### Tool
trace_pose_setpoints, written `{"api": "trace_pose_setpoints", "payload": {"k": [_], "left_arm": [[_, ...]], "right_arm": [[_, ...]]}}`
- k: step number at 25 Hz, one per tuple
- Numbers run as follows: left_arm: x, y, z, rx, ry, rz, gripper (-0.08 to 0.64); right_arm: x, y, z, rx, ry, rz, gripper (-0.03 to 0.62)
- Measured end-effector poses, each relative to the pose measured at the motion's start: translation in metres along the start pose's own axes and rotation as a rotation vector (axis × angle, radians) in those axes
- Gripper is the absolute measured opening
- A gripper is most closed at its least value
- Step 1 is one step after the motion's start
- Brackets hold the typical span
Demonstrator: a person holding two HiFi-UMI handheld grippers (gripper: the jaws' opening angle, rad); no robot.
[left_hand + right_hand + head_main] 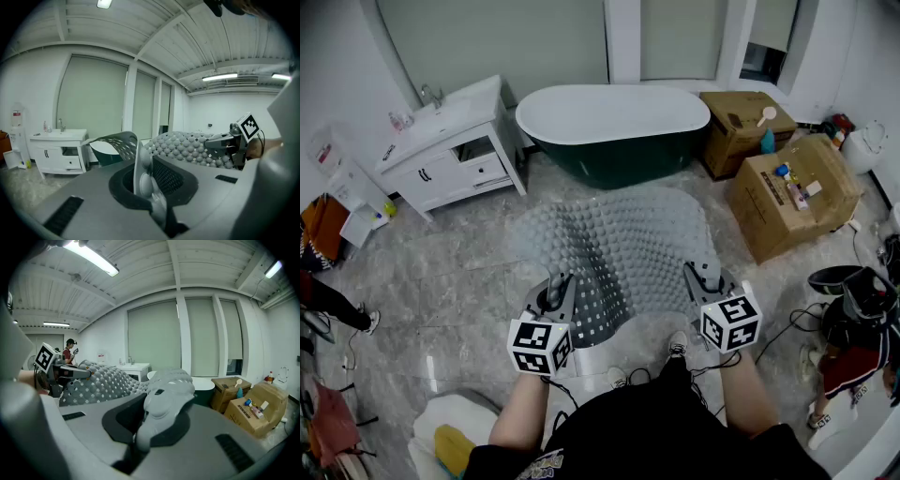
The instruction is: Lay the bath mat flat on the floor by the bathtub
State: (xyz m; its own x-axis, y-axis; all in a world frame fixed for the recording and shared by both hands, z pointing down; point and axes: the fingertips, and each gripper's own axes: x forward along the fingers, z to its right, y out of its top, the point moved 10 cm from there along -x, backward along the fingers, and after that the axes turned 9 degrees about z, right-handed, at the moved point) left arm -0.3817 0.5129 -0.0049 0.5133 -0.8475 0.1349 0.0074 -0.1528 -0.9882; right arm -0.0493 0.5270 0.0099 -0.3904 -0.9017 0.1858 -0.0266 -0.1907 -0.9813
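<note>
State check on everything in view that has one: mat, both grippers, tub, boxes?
mat: near edge lifted, rippled, not flat yet
left hand-held gripper: shut on mat
right hand-held gripper: shut on mat
bathtub: upright, empty
boxes: closed, small items on top

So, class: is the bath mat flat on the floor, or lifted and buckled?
Lifted and buckled: the bath mat humps before the bathtub, its near edge clamped by the left gripper and right gripper.
</note>
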Motion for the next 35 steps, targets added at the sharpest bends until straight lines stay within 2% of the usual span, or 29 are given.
{"api": "trace_pose_setpoints", "payload": {"k": [21, 30, 35], "left_arm": [[0.009, -0.004, 0.007, -0.023, 0.01, 0.005, 0.034], [0.03, -0.004, 0.016, -0.037, 0.021, -0.011, 0.035], [0.051, -0.004, 0.028, -0.041, 0.029, -0.016, 0.035]], "right_arm": [[0.0, -0.004, 0.014, 0.029, -0.003, 0.008, 0.031], [0.009, -0.004, 0.037, 0.036, 0.009, -0.01, 0.031], [0.012, -0.006, 0.063, 0.045, 0.015, -0.016, 0.031]]}}
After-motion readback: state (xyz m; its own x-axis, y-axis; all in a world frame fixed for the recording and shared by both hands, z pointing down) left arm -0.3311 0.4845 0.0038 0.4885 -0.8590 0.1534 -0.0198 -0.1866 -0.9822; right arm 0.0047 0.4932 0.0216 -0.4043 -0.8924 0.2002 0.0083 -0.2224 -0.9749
